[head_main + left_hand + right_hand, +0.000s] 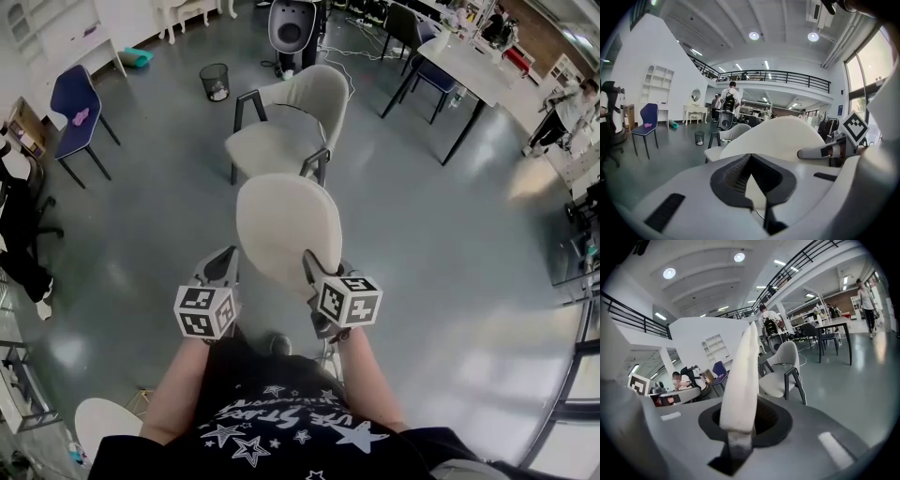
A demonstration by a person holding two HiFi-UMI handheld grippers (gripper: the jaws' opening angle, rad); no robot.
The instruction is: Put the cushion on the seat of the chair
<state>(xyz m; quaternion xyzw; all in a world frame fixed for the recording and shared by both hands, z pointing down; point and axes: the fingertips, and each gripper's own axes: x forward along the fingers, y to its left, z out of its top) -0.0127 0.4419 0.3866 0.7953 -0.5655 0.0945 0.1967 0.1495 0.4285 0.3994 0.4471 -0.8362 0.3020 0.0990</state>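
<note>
A cream oval cushion (286, 230) hangs in the air in front of me, held between both grippers. My left gripper (228, 265) is shut on its near left edge, and my right gripper (311, 267) is shut on its near right edge. In the left gripper view the cushion (780, 136) spreads flat past the dark pads (729, 176). In the right gripper view the cushion (743, 371) stands edge-on, pinched at its lower end. The cream chair (281, 127) with dark legs stands just beyond, its seat (267, 148) bare; it also shows as the chair (780, 371) in the right gripper view.
A black mesh wastebasket (215, 81) and a dark machine (291, 28) stand behind the chair. A blue chair (77, 108) is at the far left, and a long table (469, 61) with dark chairs at the far right. A person (562, 108) stands at the right edge.
</note>
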